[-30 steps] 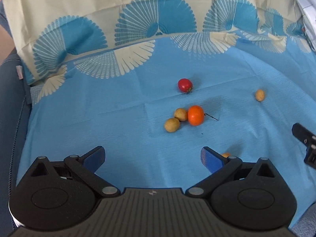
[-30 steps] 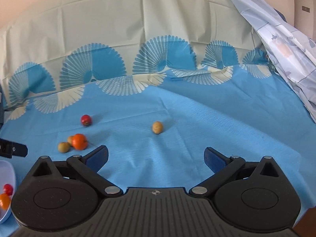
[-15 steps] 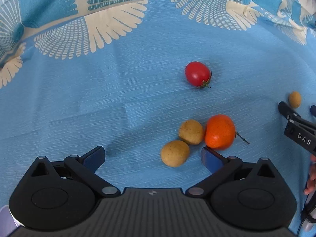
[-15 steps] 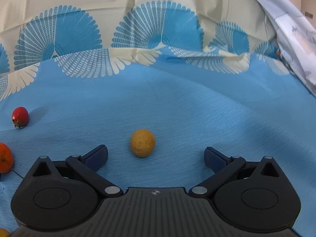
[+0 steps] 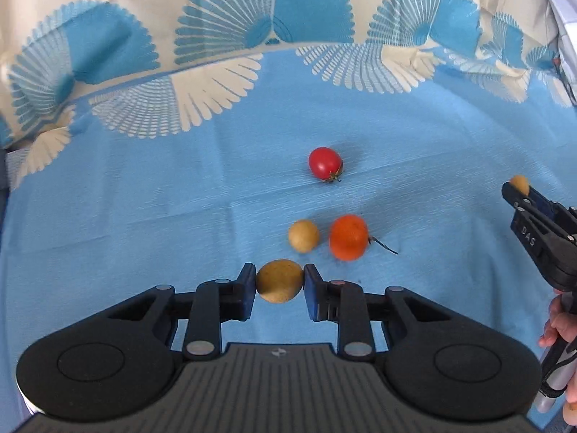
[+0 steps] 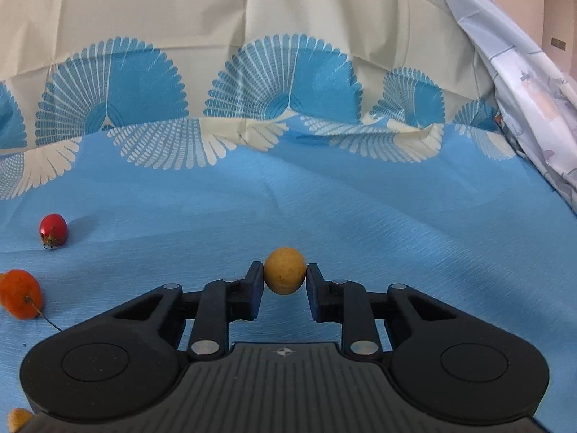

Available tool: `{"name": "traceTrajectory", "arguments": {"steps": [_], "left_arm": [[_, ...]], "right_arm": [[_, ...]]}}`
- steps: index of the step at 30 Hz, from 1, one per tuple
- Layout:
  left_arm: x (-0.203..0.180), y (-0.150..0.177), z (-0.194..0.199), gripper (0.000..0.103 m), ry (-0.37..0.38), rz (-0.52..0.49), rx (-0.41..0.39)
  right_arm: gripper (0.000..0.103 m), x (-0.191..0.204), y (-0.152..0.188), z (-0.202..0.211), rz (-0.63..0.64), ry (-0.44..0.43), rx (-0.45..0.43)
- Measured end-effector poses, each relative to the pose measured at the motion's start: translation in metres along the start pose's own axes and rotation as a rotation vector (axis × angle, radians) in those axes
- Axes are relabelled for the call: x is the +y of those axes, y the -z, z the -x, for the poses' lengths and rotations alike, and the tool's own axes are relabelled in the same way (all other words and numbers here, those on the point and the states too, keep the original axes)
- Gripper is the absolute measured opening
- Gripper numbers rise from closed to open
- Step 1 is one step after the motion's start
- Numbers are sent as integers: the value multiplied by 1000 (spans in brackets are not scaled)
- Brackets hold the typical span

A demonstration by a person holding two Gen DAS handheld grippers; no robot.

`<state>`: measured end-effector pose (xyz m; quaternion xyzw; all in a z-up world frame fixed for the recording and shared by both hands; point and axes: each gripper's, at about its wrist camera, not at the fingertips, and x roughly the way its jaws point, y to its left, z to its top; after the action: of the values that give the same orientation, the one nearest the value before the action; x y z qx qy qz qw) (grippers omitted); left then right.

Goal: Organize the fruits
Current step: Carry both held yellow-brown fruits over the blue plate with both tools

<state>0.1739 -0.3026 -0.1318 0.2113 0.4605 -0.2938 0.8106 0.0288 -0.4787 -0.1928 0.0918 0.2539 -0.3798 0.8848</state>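
Observation:
My left gripper (image 5: 280, 281) is shut on a yellow-brown round fruit (image 5: 279, 280), its blue pads pressing both sides just above the blue cloth. Beyond it lie a second yellow fruit (image 5: 303, 235), an orange tomato (image 5: 348, 237) with a stem, and a red cherry tomato (image 5: 325, 162). My right gripper (image 6: 285, 275) is shut on another yellow round fruit (image 6: 285, 270). At the right edge of the left wrist view the right gripper (image 5: 518, 189) shows with that fruit (image 5: 520, 182) at its tip. The red tomato (image 6: 53, 230) and orange tomato (image 6: 20, 298) lie far left in the right wrist view.
A blue cloth (image 5: 144, 216) with cream fan patterns covers the surface and rises as a backdrop (image 6: 252, 18). A pale printed sheet (image 6: 533, 101) hangs at the right. A person's hand (image 5: 559, 324) holds the right gripper's handle. A yellow fruit (image 6: 18, 419) peeks out at the lower left corner.
Both grippers went from wide open to shut, each on a yellow fruit. The left drew back a little with its fruit; the right came forward onto the lone fruit.

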Motion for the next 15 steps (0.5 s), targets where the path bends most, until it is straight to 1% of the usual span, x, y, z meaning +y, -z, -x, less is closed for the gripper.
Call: {"name": "traceTrajectory", "arguments": {"steps": [2,4,6,9,11,15], "left_arm": [[4,11,27,31,-7,12,-8],[7,27,57,31,-19,22,-15],[11,45,88,31,-29,37,-11],[19,74,128,31,-42,55,-6],[28,97,159,31,-53,71,-18],[40,138,209,31,-72,103,-20]], "right_arm": [[26,-3,-8,28,2,-13,-39],[26,-6,-14,62,-3,-47,-69],[26,-6,-14,101,2,-89,-80],[26,-2,-5,159,16,-188,-70],[26,5,3,198,38,-259,-55],[26,23,16,266,67,-414,-15]]}}
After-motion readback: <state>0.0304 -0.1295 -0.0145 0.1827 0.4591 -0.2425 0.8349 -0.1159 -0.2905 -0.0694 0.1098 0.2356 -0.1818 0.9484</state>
